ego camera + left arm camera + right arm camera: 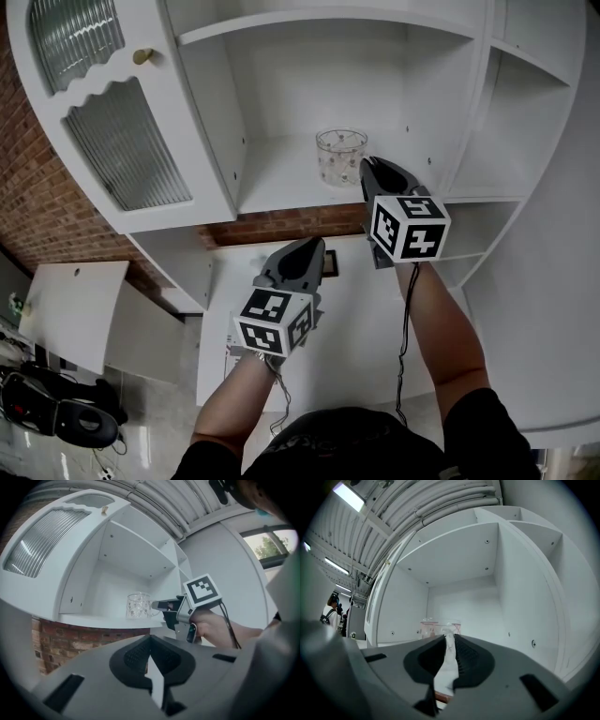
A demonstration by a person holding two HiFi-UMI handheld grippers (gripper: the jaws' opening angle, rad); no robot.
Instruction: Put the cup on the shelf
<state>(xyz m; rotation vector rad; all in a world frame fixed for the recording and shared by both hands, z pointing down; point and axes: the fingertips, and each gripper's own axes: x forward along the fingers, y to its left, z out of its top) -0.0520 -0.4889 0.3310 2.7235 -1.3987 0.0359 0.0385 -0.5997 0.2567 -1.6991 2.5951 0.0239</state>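
Apparently the cup point(340, 157), clear glass with small printed figures, stands upright on the shelf point(281, 184), near the shelf's front edge and toward its right side wall. The right gripper point(367, 170) reaches in over that front edge. Its jaws are clenched on the thin handle of the cup, which shows as a pale strip between the pads in the right gripper view. I judge that this grip on the handle serves to steady the cup until it sits flat. The left gripper point(308, 247) hangs below the shelf and out in front of it. Its jaws are pressed together on nothing, probably because one gripper is enough here.
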